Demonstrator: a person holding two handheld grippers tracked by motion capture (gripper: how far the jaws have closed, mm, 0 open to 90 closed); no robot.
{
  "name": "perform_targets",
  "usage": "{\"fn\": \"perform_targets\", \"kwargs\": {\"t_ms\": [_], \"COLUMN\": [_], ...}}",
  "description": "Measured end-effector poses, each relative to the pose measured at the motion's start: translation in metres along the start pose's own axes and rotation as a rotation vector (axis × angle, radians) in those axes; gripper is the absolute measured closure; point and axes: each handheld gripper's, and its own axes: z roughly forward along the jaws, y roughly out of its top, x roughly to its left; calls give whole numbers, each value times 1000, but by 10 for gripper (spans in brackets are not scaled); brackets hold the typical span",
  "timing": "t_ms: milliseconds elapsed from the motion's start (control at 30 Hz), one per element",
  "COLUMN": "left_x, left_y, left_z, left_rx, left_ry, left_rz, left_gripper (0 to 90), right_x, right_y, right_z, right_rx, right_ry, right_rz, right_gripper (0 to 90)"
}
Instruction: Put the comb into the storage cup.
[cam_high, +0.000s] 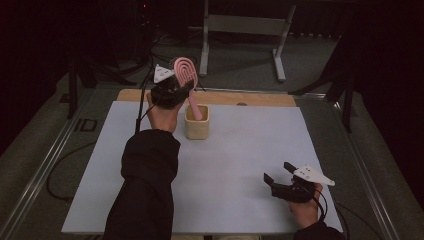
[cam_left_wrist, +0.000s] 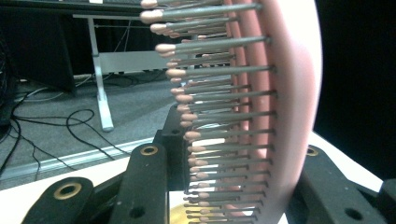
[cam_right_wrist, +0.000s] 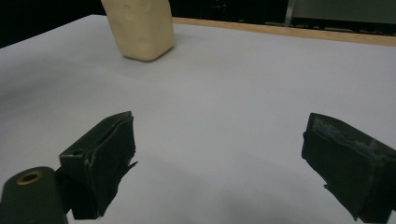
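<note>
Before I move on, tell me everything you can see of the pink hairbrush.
The pink hairbrush looks like plastic, with a rounded, slotted head and rows of thin grey bristles tipped with pink balls. It stands nearly upright, head up, its handle reaching down into the cream cup at the table's far side. The left gripper is shut on it, jaws clamping just below the head.

A pink hairbrush (cam_high: 187, 80) with grey, pink-tipped bristles stands tilted, handle down inside a cream cup (cam_high: 197, 126) at the table's far left, head up, clamped.
</note>
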Motion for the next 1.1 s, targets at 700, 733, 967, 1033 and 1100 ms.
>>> {"fn": "perform_targets", "kwargs": {"t_ms": [700,733,967,1033,1100], "left_x": [-6,-5,-3,-3,-3], "left_y": [-3,-3,-4,-5,-6], "left_z": [6,6,10,11,13], "left_rx": [-7,-6,-3,3,10], "left_ry": [-5,0,4,7,8], "left_rz": [-4,-3,-5,-5,-3], "left_gripper": [646,646,646,646,646], "right_x": [0,0,0,0,0], "right_y": [0,-1,-1,-1,-1], "right_z": [1,1,1,1,1], "right_rx": [6,5,9,7,8], "right_ry": [2,2,4,3,4], "right_rz": [0,1,4,3,3], "right_gripper": [96,96,96,96,96]}}
